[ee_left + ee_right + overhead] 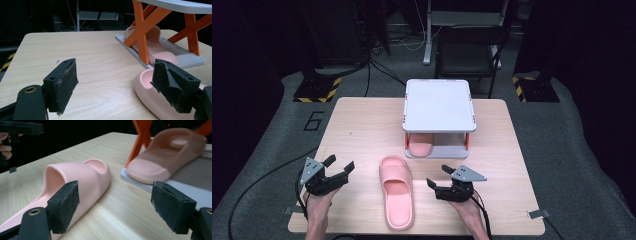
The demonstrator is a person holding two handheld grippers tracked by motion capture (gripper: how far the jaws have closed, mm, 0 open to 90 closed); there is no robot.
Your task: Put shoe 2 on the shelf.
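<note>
Two black jaws with rough, foam-like pads rise at the bottom of the right gripper view, wide apart, with bare wood grain between them and nothing pressed by the pads. The right gripper is therefore released; it hangs just beside the right side of the loose pink slipper, not touching it. The left gripper is also released, its pads worn and a little frayed, and it is on the other side of the slipper, a bit further from it. Each gripper is carried by a hand coming from the near edge, and each has a grey three-cornered plate on top.

The loose pink slipper is one moulded piece of smooth, matte, soft-looking material, with a wide rounded band over the front and an open heel. It lies flat on the bench between the two grippers, toe pointing away from the person, in the near middle part.

The bench has a pale wooden top with fine straight grain and rounded corners. Behind the slipper there is a small rack: a light grey flat top with rounded corners, orange X-shaped side supports, and a grey bottom tray. A second pink slipper of the same shape lies on this lower tray, under the top, toe toward the person.
</note>
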